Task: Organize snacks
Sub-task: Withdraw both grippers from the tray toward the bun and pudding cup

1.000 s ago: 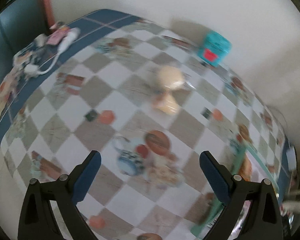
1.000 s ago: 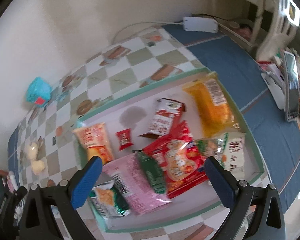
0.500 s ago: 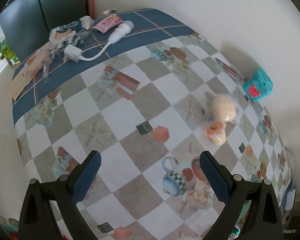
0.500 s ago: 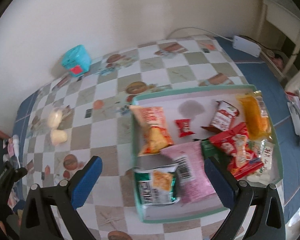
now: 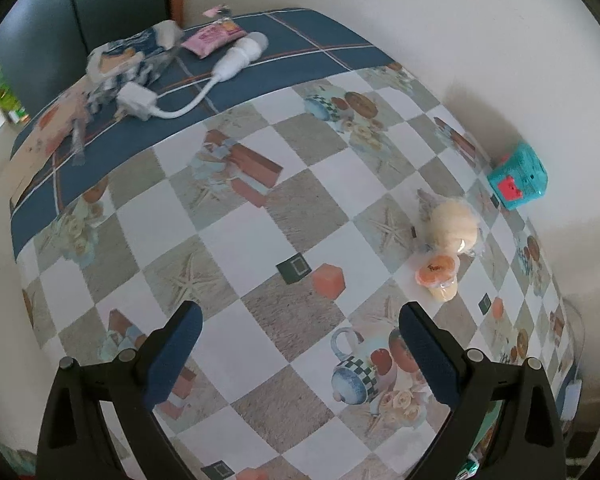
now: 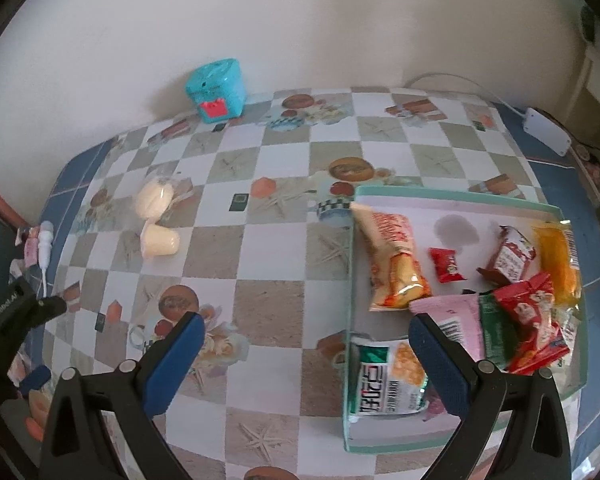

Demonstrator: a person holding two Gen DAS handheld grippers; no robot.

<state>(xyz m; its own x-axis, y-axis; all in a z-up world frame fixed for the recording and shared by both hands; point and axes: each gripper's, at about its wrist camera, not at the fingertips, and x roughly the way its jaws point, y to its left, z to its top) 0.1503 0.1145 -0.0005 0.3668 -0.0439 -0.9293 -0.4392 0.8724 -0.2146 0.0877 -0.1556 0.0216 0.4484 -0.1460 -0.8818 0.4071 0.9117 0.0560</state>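
A green-rimmed white tray [image 6: 460, 197] on the checkered table holds several snack packets, among them an orange chip bag [image 6: 394, 254], a green-white bag [image 6: 386, 378] and a red packet [image 6: 534, 326]. Two loose snacks lie on the tablecloth: a wrapped pale bun [image 5: 454, 222] [image 6: 154, 196] and a small jelly cup [image 5: 438, 276] [image 6: 160, 240]. My left gripper [image 5: 300, 356] is open and empty above the table, the two snacks ahead to its right. My right gripper [image 6: 306, 360] is open and empty, hovering at the tray's left edge.
A teal toy box [image 6: 216, 90] [image 5: 518, 176] stands by the wall. A white cable and adapter [image 5: 188, 88], a pink packet [image 5: 214, 36] and a wrapped item lie on the blue border at the table's far end. A white device [image 6: 546, 136] lies at the back right.
The left view has swung left and away from the tray, then steadied with bun and cup at right. The right view has pulled back and left off the tray, showing more tablecloth.
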